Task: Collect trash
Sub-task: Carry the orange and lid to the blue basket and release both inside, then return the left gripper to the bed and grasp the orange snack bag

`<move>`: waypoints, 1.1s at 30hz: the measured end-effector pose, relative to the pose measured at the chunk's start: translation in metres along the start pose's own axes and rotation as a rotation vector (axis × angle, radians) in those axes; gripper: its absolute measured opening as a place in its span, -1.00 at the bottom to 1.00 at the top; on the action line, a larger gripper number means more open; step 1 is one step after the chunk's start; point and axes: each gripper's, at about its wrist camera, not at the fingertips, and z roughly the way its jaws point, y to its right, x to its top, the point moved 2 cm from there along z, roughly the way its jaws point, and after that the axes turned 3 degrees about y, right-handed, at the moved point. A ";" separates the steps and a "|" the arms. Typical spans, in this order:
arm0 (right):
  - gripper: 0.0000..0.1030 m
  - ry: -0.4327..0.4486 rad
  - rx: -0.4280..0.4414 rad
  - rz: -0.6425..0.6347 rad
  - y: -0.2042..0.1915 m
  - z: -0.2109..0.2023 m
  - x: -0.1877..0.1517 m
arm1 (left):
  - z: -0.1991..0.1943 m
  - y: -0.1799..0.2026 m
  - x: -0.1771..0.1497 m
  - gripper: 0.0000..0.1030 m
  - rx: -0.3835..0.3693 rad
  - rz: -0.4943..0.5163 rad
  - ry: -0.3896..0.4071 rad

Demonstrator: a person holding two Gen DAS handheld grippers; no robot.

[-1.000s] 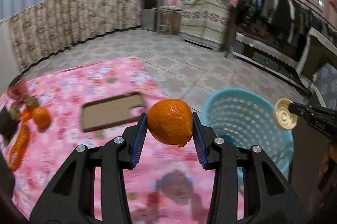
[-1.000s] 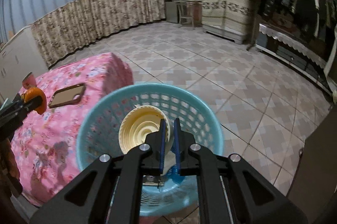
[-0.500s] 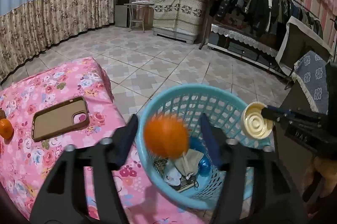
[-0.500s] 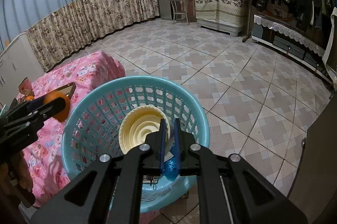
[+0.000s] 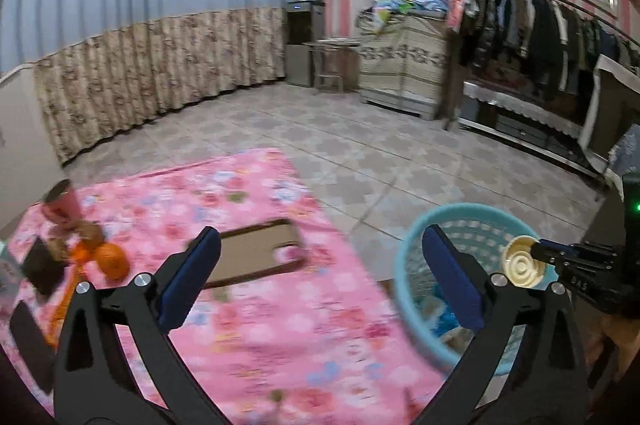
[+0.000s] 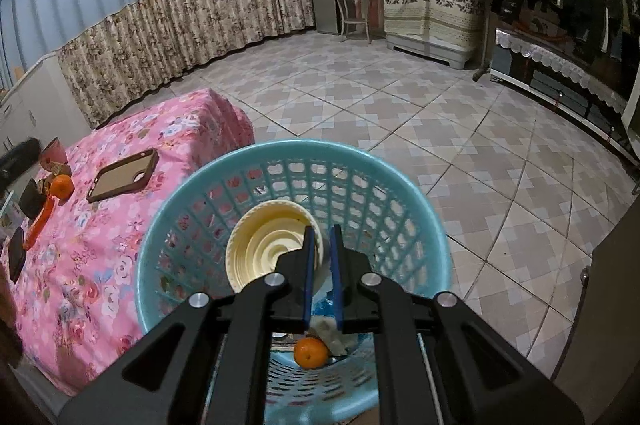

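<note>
Over basket: R gripper (image 6: 321,257) pinches cream ribbed lid (image 6: 274,245) by its rim.
Basket (image 6: 416,209): teal, latticed; orange (image 6: 310,353) lies inside.
L gripper (image 5: 320,285): jaws wide, holding nothing, above pink floral cloth (image 5: 248,305).

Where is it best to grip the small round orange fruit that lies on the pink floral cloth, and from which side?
Grip the small round orange fruit across its middle, coming from above with the open left gripper. It is round, so any width fits, but a pink cup, brown scraps and an orange wrapper crowd its sides, so a sideways approach would probably knock them.
</note>
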 end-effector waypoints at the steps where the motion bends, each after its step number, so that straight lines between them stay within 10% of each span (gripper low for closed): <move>1: -0.84 -0.003 0.001 0.000 -0.002 0.002 0.000 | -0.005 -0.010 0.000 0.89 0.016 -0.008 0.004; 10: -0.74 -0.043 -0.018 -0.021 -0.031 0.022 0.001 | -0.031 -0.097 -0.011 0.89 0.147 -0.074 0.014; 14: 0.31 -0.038 -0.050 -0.008 -0.040 0.029 -0.003 | -0.038 -0.130 -0.019 0.89 0.198 -0.087 0.010; 33: 0.66 0.087 -0.042 -0.131 -0.136 0.015 0.017 | -0.053 -0.265 -0.067 0.89 0.378 -0.231 -0.001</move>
